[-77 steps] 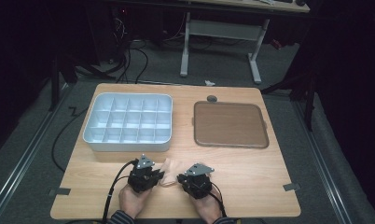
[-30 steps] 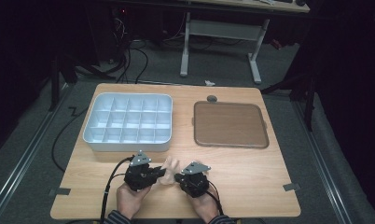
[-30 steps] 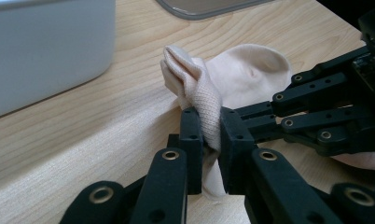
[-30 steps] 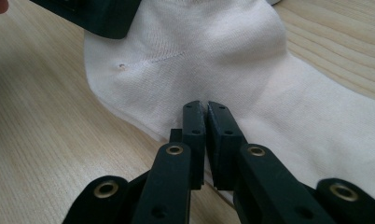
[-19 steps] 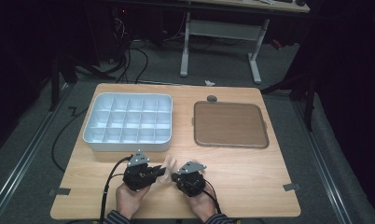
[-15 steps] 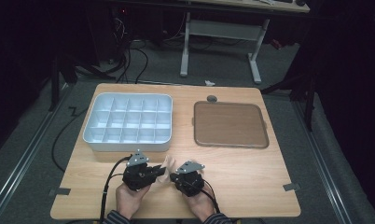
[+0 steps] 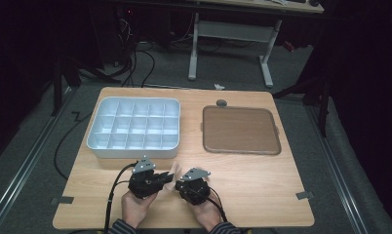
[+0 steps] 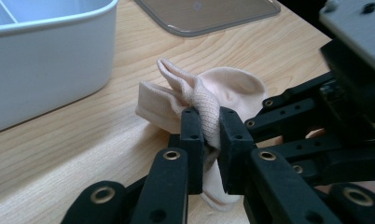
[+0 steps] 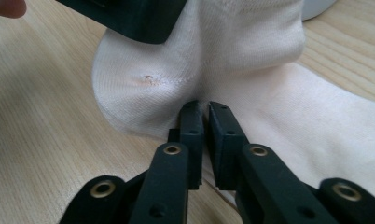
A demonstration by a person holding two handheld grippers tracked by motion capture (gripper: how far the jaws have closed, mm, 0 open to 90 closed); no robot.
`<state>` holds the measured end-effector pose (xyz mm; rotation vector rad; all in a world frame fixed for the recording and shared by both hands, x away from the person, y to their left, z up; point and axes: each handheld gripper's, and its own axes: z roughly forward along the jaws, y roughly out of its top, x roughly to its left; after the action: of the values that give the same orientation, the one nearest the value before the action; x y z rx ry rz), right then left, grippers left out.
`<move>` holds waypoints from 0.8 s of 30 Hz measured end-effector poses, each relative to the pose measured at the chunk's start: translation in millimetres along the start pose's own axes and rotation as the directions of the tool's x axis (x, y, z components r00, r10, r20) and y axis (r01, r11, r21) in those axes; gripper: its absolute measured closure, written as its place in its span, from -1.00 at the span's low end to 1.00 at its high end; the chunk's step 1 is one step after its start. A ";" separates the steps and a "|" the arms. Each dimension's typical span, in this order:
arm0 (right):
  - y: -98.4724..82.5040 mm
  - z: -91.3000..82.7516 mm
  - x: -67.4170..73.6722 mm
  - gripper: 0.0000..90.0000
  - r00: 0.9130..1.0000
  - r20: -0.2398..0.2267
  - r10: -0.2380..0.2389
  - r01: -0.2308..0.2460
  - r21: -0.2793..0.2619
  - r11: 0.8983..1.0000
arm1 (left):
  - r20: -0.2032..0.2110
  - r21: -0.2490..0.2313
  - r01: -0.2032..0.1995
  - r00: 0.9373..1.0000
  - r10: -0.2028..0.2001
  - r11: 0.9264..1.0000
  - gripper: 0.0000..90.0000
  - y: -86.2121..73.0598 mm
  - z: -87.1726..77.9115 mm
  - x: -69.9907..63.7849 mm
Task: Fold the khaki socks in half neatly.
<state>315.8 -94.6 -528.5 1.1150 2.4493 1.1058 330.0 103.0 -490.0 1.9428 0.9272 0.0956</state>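
Since the earlier frames the two hands have drawn closer at the near edge of the bench (image 7: 262, 195), and the right claw (image 9: 204, 111) has just been easing its jaws, a fold of sock barely between them. The one compartment tray (image 7: 133, 127) lies at eleven o'clock, the one brown lid (image 7: 240, 130) at one. The single sock (image 8: 209, 100) lies between both claws, long axis crosswise; the left claw (image 8: 212, 122) is clamped on its cuff.
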 end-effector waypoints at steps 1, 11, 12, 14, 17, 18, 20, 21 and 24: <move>0.2 -1.2 1.2 0.85 1.000 0.006 -0.010 0.010 -0.004 1.000 | -0.001 0.001 -0.001 1.000 0.001 1.000 0.83 -0.1 -0.3 0.6; -0.4 -26.1 -11.5 0.74 0.998 0.066 0.009 -0.005 -0.051 0.999 | -0.019 0.018 -0.007 1.000 0.007 1.000 0.83 -1.4 -1.0 2.3; -1.3 -28.9 -14.8 0.73 0.997 0.076 0.011 -0.007 -0.060 0.998 | -0.020 0.019 -0.008 1.000 0.008 1.000 0.83 -1.4 -1.1 2.4; -3.1 -35.0 -20.8 0.71 0.995 0.096 0.026 -0.019 -0.067 0.998 | -0.020 0.020 -0.008 1.000 0.008 1.000 0.83 -1.4 -1.1 2.5; -6.9 -41.8 -29.4 0.67 0.991 0.128 0.046 -0.037 -0.072 0.997 | -0.020 0.021 -0.007 1.000 0.007 1.000 0.83 -1.3 -1.2 2.5; -6.9 -41.8 -29.4 0.67 0.991 0.128 0.046 -0.037 -0.072 0.997 | -0.021 0.021 -0.007 1.000 0.007 1.000 0.83 -1.3 -1.2 2.5; -10.9 -47.1 -36.9 0.65 0.986 0.154 0.060 -0.049 -0.075 0.996 | -0.023 0.022 -0.007 1.000 0.008 1.000 0.83 -1.3 -1.5 2.5; -12.1 -48.5 -39.3 0.64 0.985 0.163 0.063 -0.051 -0.074 0.996 | -0.023 0.022 -0.007 1.000 0.008 1.000 0.83 -1.3 -1.5 2.5; -14.6 -50.6 -43.9 0.61 0.980 0.183 0.076 -0.063 -0.077 0.995 | -0.024 0.022 -0.006 1.000 0.007 1.000 0.83 -1.3 -1.6 2.4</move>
<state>313.5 -160.1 -508.3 1.2313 2.2276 1.0481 330.3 106.0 -490.8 1.9684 0.9413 0.1132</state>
